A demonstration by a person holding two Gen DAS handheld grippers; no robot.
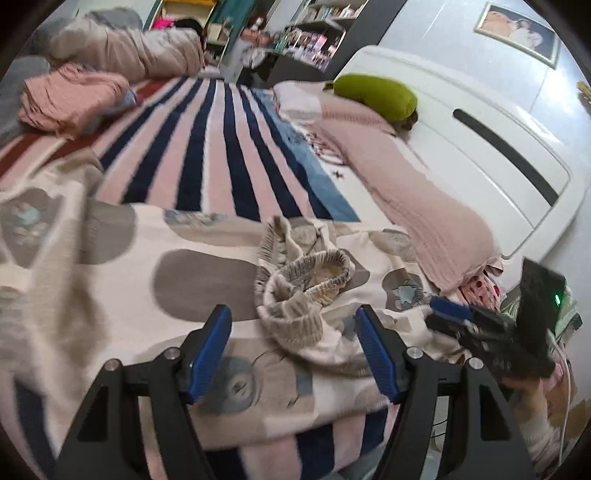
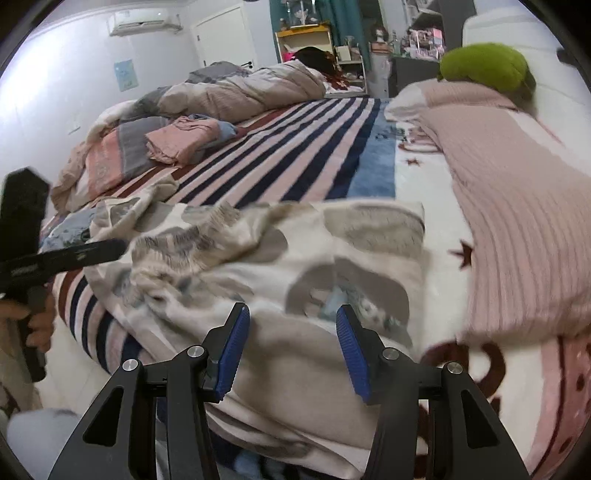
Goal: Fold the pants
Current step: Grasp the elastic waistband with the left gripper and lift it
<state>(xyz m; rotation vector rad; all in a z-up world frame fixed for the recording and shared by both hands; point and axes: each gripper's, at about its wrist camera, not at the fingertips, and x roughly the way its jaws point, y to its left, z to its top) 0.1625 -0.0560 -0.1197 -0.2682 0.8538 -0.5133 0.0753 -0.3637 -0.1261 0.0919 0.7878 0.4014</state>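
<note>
Count, both wrist views:

- Pants (image 1: pixel 207 266): one pair, cream with grey patches, lying on the bed (image 1: pixel 207 147).
- Hand-held grippers: two showing. The left hand-held gripper (image 1: pixel 293 354) is showing two blue-padded fingers, spread apart; the right hand-held gripper (image 2: pixel 291 350) is likewise showing two, spread apart.
- Bed: one, carrying one striped blanket (image 2: pixel 303 147).
- Green pillow (image 1: pixel 376 96): one, sitting at the headboard (image 1: pixel 480 155).
- Pink ribbed blanket (image 2: pixel 517 206): one.
- Folded pink garments (image 2: pixel 181 140): one stack; the piece count is not resolving.
- Bunched duvet (image 2: pixel 240 92): one.
- Framed picture (image 1: pixel 519 33) hanging on the wall: one.
- Air conditioner (image 2: pixel 138 20): one.
</note>
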